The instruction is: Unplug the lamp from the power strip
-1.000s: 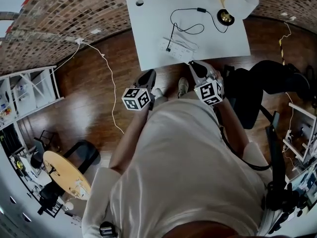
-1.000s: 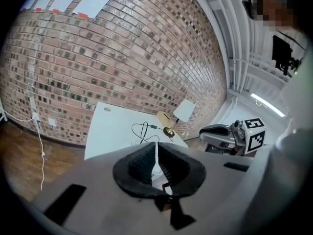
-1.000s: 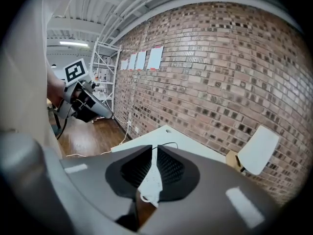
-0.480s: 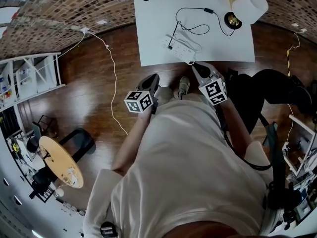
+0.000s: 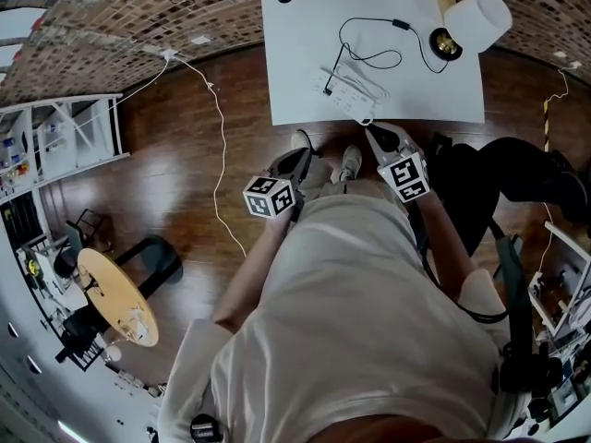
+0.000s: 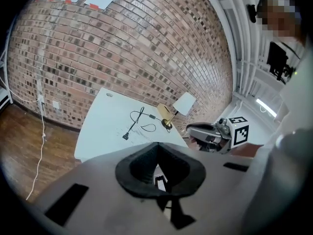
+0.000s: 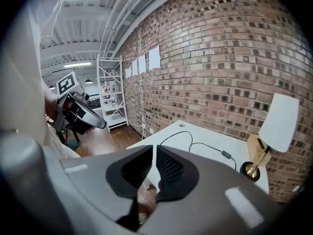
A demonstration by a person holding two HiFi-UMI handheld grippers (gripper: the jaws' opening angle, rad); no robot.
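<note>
now that the table sits nearer at upper centre, we find left gripper and right gripper pressed together, empty, lamp plug unpulled from power strip.

We've pulled the left gripper back from the table and down a bit; the right gripper dipped slightly too.

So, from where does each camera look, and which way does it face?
Head view: on the person's head, facing steeply down at the table; torso, left gripper and right gripper show.
Left gripper view: on the left gripper, facing table and brick wall; right gripper shows at right.
Right gripper view: on the right gripper, facing table and lamp; left gripper shows at left.
Shared: all three show the lamp.
</note>
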